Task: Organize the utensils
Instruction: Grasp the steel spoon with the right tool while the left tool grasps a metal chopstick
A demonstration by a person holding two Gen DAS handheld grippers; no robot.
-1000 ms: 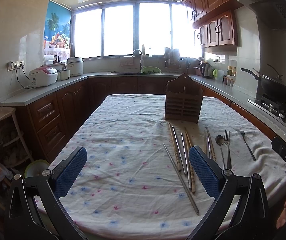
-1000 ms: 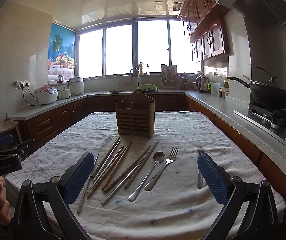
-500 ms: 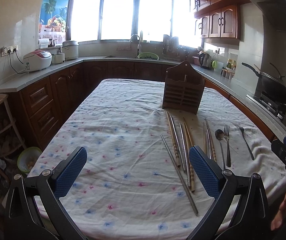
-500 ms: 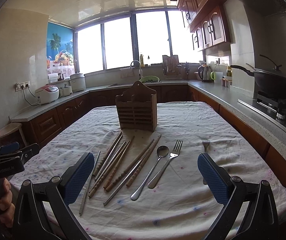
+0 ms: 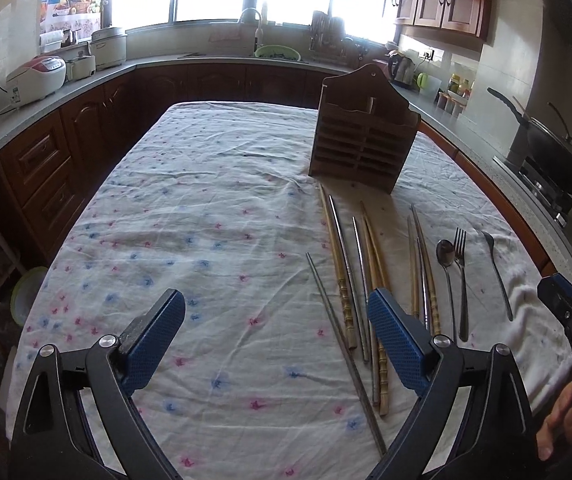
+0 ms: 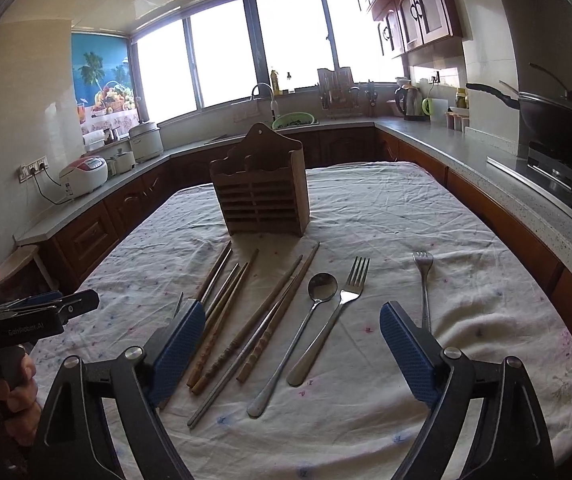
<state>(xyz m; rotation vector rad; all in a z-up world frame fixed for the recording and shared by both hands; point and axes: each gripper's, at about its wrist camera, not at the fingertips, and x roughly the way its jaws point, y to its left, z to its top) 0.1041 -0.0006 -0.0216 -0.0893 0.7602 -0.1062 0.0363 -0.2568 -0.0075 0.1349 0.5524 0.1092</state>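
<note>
A wooden utensil holder (image 5: 362, 136) (image 6: 262, 196) stands upright on the cloth-covered table (image 5: 206, 216) (image 6: 466, 280). In front of it lie several wooden and metal chopsticks (image 5: 366, 272) (image 6: 246, 312), a spoon (image 5: 446, 268) (image 6: 298, 336), a large fork (image 5: 462, 280) (image 6: 334, 316) and a small fork (image 5: 496, 268) (image 6: 424, 284). My left gripper (image 5: 276, 322) is open and empty above the near table, left of the chopsticks. My right gripper (image 6: 292, 338) is open and empty, hovering over the chopsticks, spoon and large fork.
Kitchen counters surround the table: rice cookers (image 5: 38, 78) on the left, a sink (image 6: 286, 120) at the back, a wok on the stove (image 6: 558, 120) at the right. A stool and green basin (image 5: 26, 292) stand on the floor at left.
Both grippers have tilted down and moved forward over the table, so the utensils sit closer and lower in view. Both stay open. Nothing on the table has moved.
</note>
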